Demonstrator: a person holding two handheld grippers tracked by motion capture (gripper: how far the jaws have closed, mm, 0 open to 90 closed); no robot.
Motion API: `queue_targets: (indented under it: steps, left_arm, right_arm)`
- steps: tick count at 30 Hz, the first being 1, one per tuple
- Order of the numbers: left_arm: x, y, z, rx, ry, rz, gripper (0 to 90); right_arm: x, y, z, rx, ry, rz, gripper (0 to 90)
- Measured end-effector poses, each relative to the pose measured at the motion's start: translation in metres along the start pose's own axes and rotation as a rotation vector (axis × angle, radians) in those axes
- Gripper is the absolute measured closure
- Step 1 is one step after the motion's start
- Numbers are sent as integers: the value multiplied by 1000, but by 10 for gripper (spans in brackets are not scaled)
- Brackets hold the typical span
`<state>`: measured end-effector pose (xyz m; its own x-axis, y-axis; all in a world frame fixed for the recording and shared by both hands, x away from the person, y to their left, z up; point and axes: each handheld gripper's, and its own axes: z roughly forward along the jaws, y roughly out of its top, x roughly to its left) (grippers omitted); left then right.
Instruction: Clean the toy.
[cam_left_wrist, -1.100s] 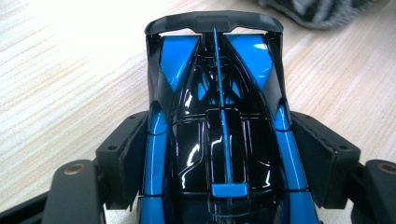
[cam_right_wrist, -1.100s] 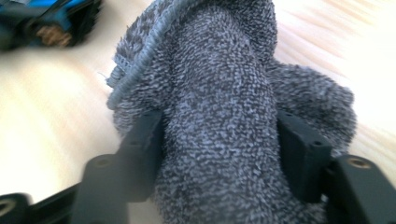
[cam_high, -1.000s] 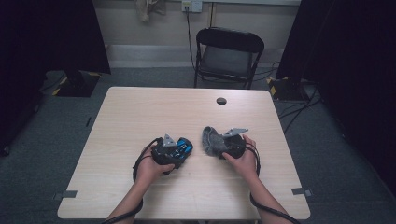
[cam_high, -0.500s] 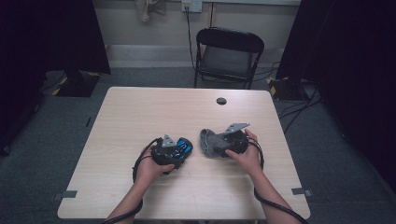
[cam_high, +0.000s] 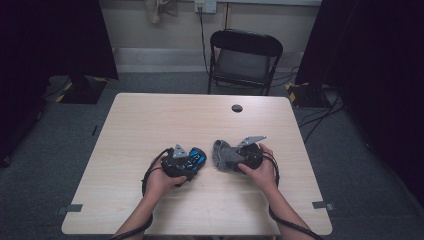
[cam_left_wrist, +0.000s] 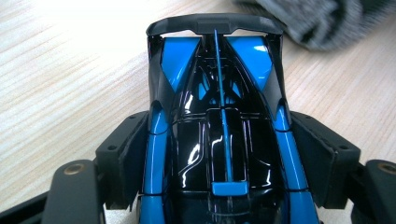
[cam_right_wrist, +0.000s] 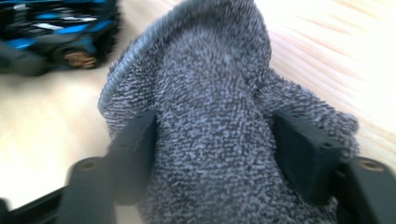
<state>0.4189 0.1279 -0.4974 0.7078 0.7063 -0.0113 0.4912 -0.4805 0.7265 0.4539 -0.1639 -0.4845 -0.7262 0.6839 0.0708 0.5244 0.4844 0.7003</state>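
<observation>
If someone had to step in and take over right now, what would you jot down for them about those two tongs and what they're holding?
Left tongs: shut on the blue and black toy car, jaws pressing its two sides, low over the table.
Right tongs: shut on a bunched grey cloth.
In the high view, car and cloth sit side by side near the table's middle, a small gap between them.
Done: both things are gripped.
Left: probably bringing cloth to car, perhaps to wipe it; no contact yet.
</observation>
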Motion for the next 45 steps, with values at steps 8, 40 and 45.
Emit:
queue_targets:
  steps: [8, 40, 45]
  left_arm:
    - [0, 0, 0, 1, -2, 1, 256]
    - [0, 4, 6, 21, -13, 8, 151]
    - [-2, 10, 12, 22, 2, -5, 143]
  right_arm:
    - [1, 2, -20, -72, 44, -146, 228]
    - [10, -9, 1, 3, -85, -33, 625]
    - [10, -12, 1, -15, -82, -33, 626]
